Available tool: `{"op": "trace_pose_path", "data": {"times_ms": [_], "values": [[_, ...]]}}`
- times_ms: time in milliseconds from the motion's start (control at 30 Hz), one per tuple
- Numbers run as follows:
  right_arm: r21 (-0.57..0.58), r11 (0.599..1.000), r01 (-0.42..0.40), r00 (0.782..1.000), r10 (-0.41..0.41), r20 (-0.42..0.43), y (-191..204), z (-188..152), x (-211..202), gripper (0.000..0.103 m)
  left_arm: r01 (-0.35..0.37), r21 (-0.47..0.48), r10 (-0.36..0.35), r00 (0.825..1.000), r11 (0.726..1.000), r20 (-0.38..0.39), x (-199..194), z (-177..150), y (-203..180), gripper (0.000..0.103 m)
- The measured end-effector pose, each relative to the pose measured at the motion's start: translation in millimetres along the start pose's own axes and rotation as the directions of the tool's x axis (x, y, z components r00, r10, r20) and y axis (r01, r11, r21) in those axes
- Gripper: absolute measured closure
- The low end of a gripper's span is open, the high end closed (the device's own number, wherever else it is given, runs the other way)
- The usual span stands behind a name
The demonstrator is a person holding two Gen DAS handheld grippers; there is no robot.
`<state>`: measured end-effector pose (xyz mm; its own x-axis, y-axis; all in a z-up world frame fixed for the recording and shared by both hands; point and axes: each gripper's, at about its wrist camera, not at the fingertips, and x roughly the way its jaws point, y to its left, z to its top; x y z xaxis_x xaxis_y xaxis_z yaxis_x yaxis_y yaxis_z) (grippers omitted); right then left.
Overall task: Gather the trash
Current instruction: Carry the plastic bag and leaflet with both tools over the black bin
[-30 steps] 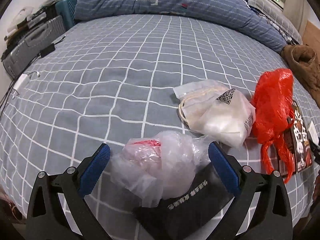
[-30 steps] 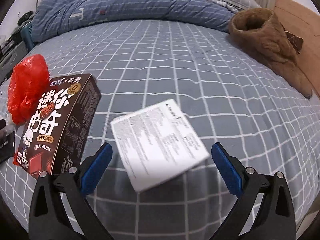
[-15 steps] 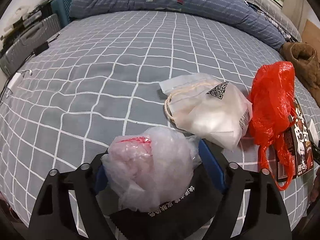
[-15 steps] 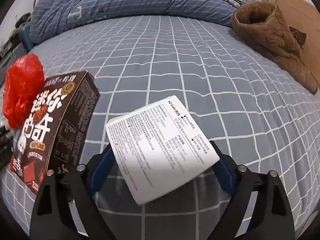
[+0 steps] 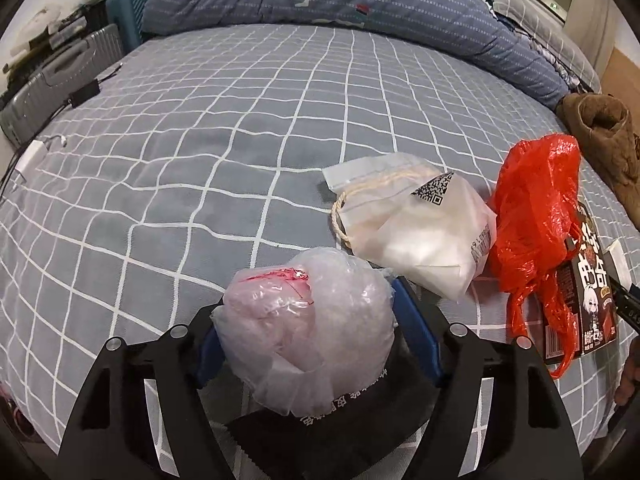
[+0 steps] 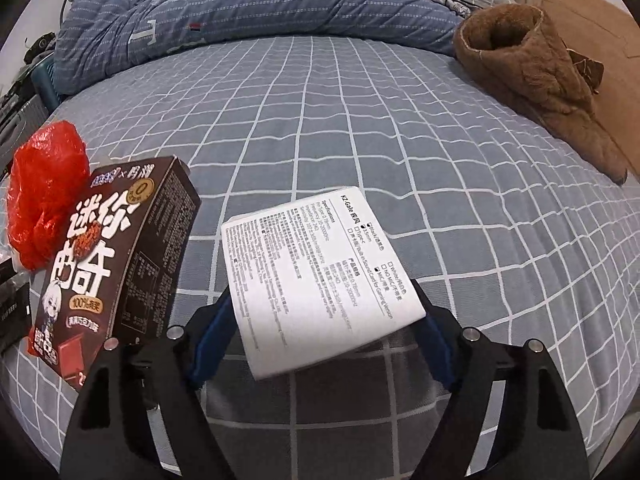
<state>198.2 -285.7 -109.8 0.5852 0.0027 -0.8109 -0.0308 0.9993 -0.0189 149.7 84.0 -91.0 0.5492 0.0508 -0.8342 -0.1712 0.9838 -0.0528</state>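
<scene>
Both grippers' fingers have closed in since a second ago and are closing yet. Left gripper (image 5: 316, 328) squeezes clear bag (image 5: 308, 320), lying on a black pouch (image 5: 340, 428) on the bed (image 5: 200, 140). Right gripper (image 6: 320, 336) flanks white box (image 6: 316, 276); pad contact hidden. Chocolate box (image 6: 104, 264), red bag (image 6: 44, 200) lie beside.

Even indoor light, soft shadows — sharp centres, fisheye bending and dark vignetted corners.
</scene>
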Motion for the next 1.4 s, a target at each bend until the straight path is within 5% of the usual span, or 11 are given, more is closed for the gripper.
{"op": "trace_pose_path", "data": {"times_ms": [600, 1400], "values": [[0.041, 0.999, 0.025, 0.997, -0.028, 0.076, 7.7, -21.0, -52.5, 0.027, 0.003, 0.000, -0.003, 0.998, 1.000, 0.056, -43.9, -8.9, 7.0, 0.031], [0.027, 0.998, 0.056, 0.984, -0.060, 0.170, 21.3, -81.7, -138.9, 0.027, -0.010, 0.019, 0.008, 0.998, 1.000, 0.069, -100.8, -94.3, -6.5, 0.031]]}}
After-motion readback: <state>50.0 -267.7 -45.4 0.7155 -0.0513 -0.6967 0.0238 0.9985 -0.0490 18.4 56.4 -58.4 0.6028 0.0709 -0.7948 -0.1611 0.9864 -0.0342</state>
